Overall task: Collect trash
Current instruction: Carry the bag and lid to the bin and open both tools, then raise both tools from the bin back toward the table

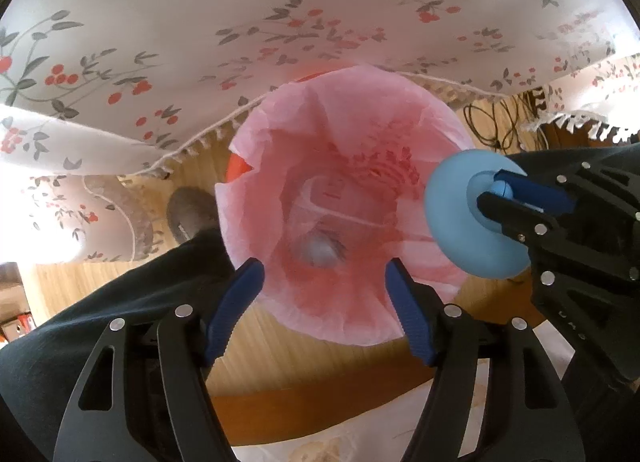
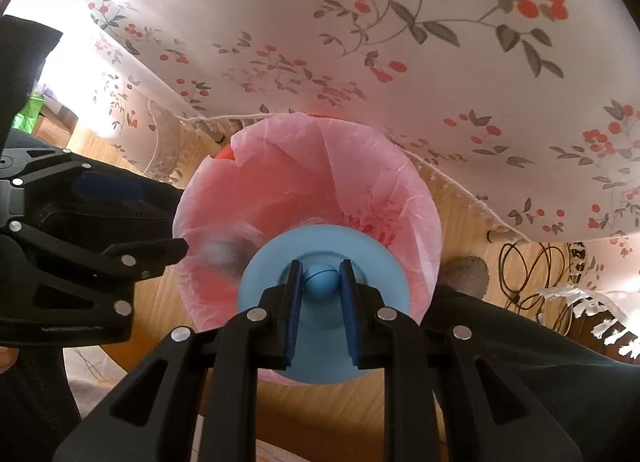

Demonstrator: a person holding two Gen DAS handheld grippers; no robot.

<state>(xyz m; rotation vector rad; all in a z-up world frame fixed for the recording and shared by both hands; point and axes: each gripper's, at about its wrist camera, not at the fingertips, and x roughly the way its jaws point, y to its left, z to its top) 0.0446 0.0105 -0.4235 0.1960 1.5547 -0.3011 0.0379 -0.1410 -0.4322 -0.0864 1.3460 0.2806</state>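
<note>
1. One bin (image 1: 340, 222), lined w/ a pink bag (image 2: 280, 182), is seen from above on a wood floor (image 1: 280, 354); a blurred grey-white lump (image 1: 320, 252) lies at the bottom.
2. Left gripper (image 1: 324, 274) is held wide, nothing between its pads, over the bin mouth.
3. Right gripper (image 2: 320, 278) is clamped on the knob of a blue lid (image 2: 324, 262), held above the bin rim.
4. A floral tablecloth (image 1: 280, 22) overhangs the far rim; cables (image 2: 532, 270) lie beside.
</note>
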